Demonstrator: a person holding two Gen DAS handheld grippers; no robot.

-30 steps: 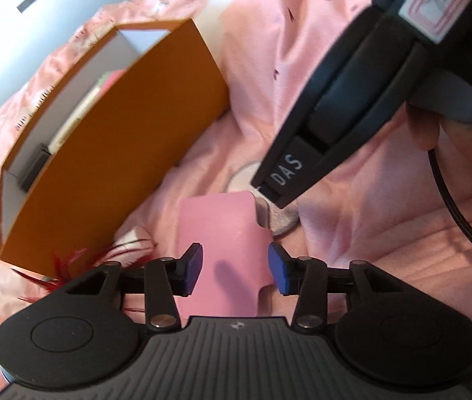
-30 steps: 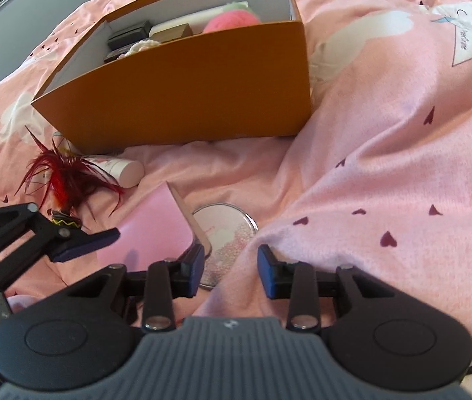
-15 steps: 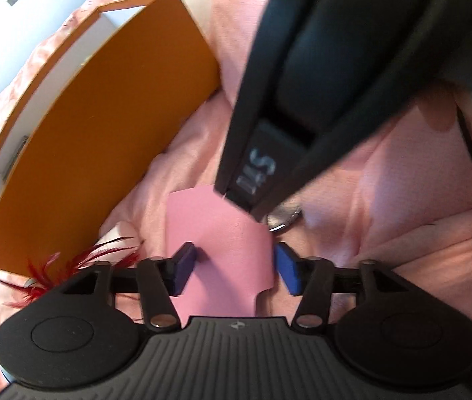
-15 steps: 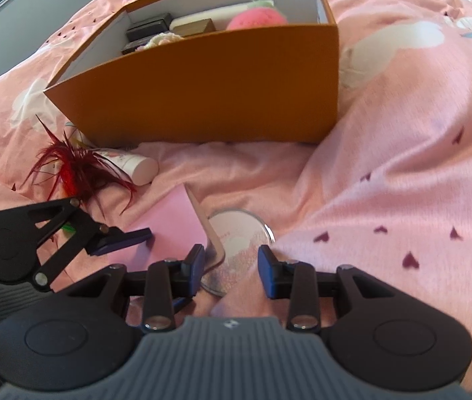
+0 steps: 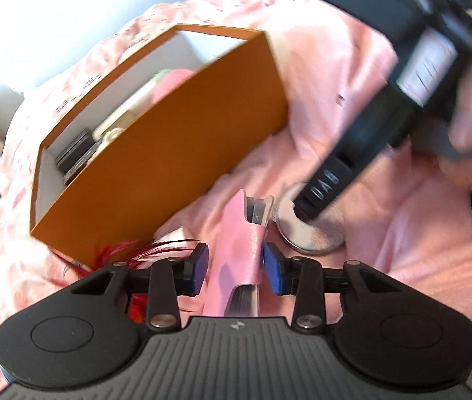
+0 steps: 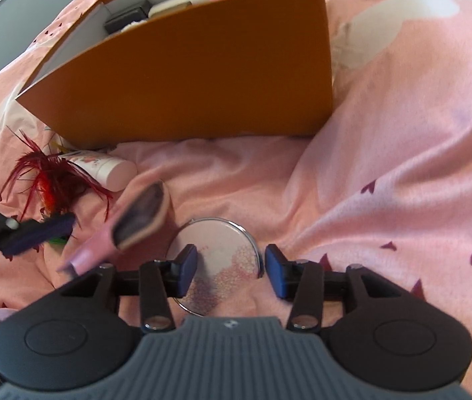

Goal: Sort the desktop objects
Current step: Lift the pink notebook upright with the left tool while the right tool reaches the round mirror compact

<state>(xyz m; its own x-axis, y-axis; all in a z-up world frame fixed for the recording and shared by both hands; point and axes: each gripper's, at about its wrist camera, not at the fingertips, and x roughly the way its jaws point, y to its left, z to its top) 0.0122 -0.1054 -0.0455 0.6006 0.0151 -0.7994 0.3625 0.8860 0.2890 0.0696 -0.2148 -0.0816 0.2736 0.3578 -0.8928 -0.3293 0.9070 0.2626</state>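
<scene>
Desktop objects lie scattered over a pink bedspread (image 6: 402, 166). Largest is the orange box (image 6: 202, 76), at twelve o'clock in both wrist views, holding dark cases and a pink round thing. At nine o'clock in the right wrist view lie a red feather tuft (image 6: 49, 173) and a white tube (image 6: 106, 168), both just beside the box. The pink case (image 5: 239, 246) stands tilted on edge between the left gripper (image 5: 234, 268) pads; its jaws are closing, the right pad touching it, the left pad apart. The round mirror (image 6: 216, 260) lies flat at six o'clock between the right gripper (image 6: 231, 271) pads, whose jaws are opening, not pressing it.
</scene>
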